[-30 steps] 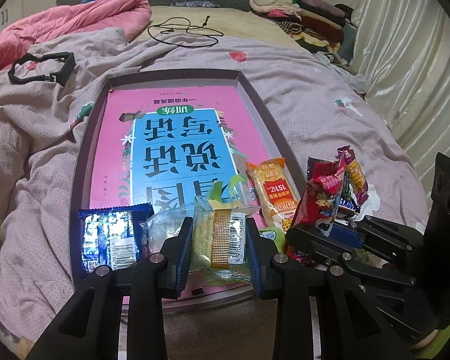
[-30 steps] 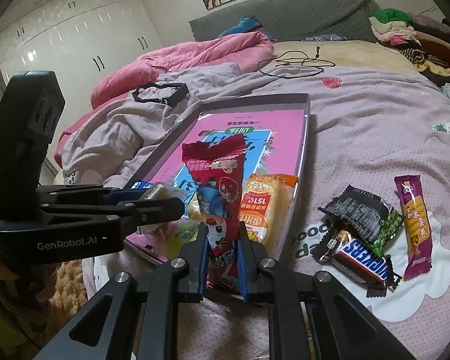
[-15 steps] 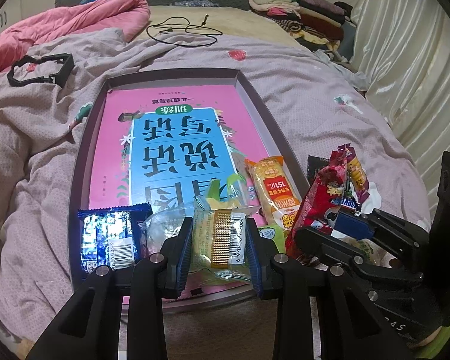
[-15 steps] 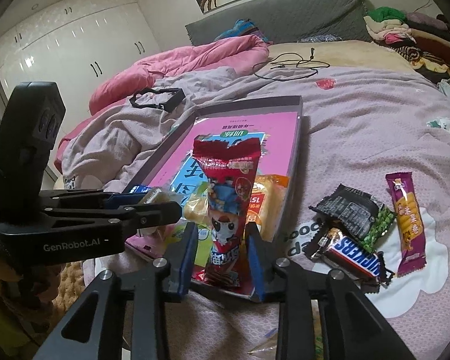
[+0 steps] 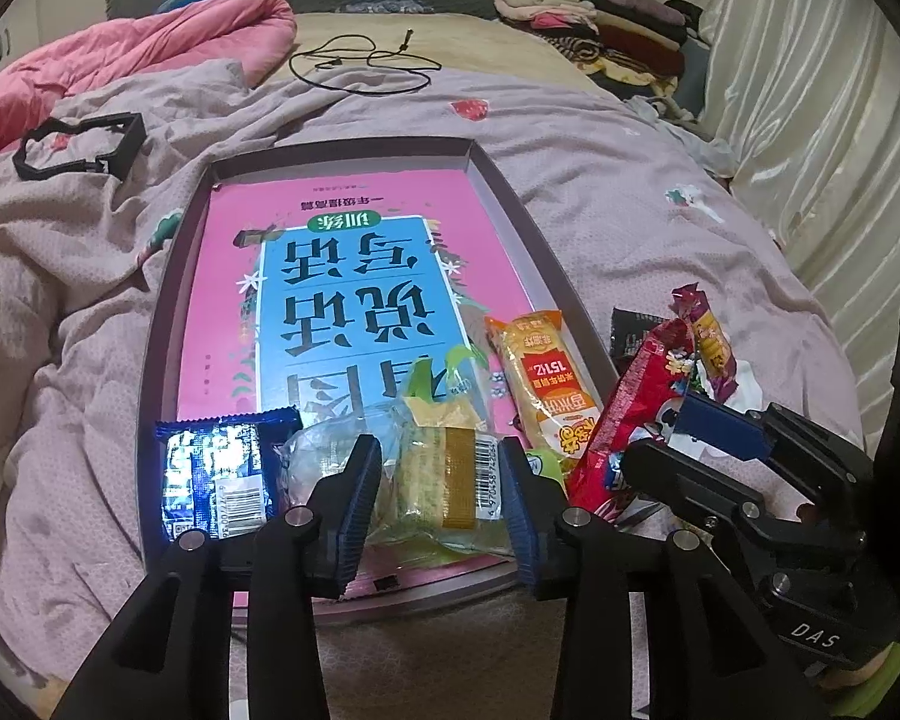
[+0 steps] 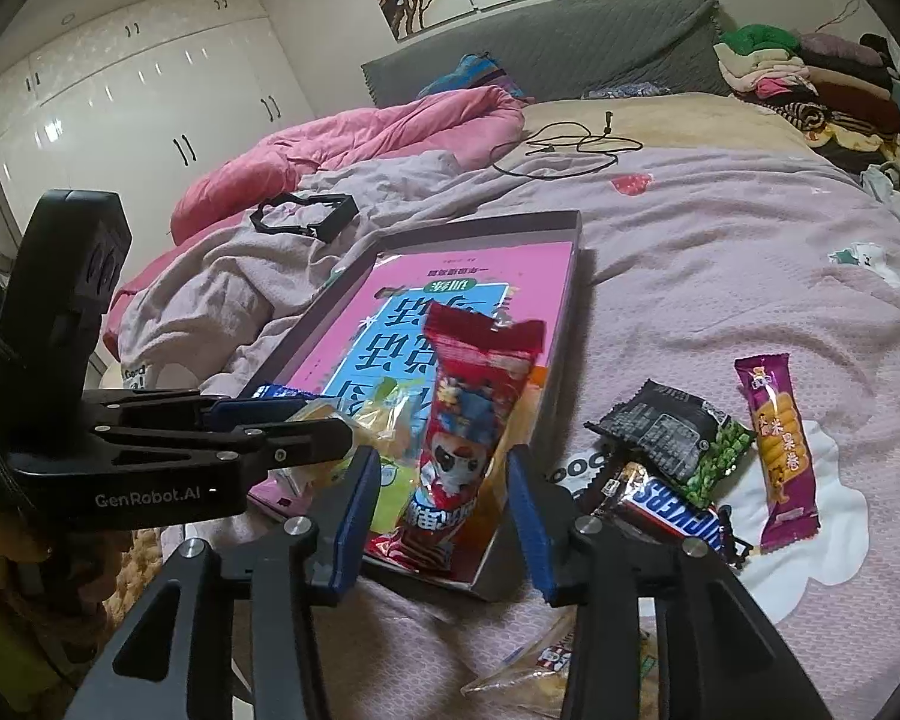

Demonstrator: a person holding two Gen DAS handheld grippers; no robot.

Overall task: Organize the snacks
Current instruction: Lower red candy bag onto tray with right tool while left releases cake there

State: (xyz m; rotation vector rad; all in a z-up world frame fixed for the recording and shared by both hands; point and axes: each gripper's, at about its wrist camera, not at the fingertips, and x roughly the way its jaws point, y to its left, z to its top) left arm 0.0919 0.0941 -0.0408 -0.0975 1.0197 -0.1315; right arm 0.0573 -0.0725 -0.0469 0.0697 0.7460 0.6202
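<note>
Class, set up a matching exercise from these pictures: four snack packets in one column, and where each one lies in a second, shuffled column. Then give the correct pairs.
Things:
1. blue packet
2. red packet
3. purple packet
4. Snickers bar

Places:
A. between the right gripper's opening jaws
B. on the bedspread, farthest right
C. tray's near left corner
D. on the bedspread, partly under the black-and-green packet

Pairs: 1-C, 2-A, 3-B, 4-D

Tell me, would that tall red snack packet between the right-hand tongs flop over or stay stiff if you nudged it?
The red snack packet would probably flop: it stands tilted on its bottom edge in the tray, and its crimped top already bends. It looks like thin, puffy foil, so likely light and a bit slippery. The right tongs are opening, pads clear of it, so it may tip onto the orange packet.
</note>
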